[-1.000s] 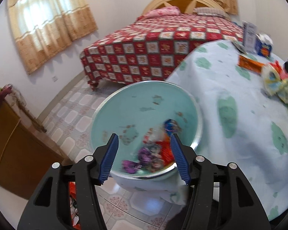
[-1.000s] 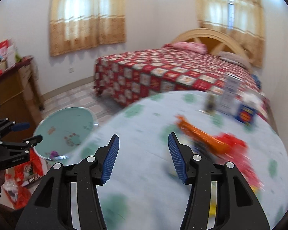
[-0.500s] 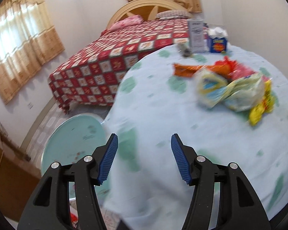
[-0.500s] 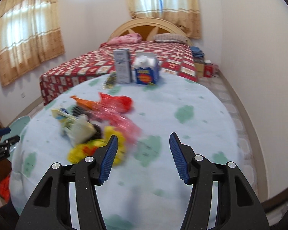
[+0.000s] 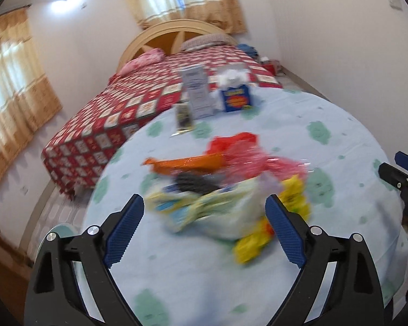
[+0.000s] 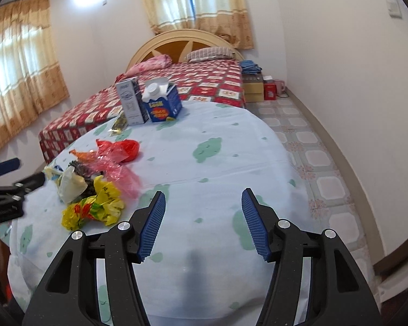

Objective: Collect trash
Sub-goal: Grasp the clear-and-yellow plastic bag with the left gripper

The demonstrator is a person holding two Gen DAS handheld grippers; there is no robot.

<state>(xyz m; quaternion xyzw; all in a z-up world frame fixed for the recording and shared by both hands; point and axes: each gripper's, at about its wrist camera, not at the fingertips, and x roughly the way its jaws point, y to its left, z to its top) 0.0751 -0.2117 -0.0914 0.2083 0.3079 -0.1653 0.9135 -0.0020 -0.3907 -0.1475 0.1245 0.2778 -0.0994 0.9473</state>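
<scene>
The left hand-held gripper (image 5: 204,231) hangs over the near left part of the round counter (image 6: 231,163), its blue-padded jaws spread wide and opening further. Between and just beyond them in its own blurred view lies the heap of trash (image 5: 225,190); the pads do not press on it. The right hand-held gripper (image 6: 202,224) is at the near edge of the counter, its jaws apart and opening, with only the pale blue cloth with green patches showing between them.

In the right wrist view the trash sits to the left of the right hand-held gripper, well apart from it, and just to the right of the left one (image 6: 16,174). The heap has a yellow plastic bag (image 6: 92,207) nearest, a whitish bag (image 6: 70,184) beside it, a pink bag (image 6: 119,168) trailing right, a red bag (image 6: 122,148) farther off and an orange wrapper (image 6: 85,155) to the left of that.

At the far edge of the counter stand a grey carton (image 6: 130,100) and a blue carton (image 6: 164,103) with an opened white top, side by side, with a small dark wrapper (image 6: 119,123) lying just left of them. Beyond the counter is a bed (image 6: 204,78) with a red patterned cover.
</scene>
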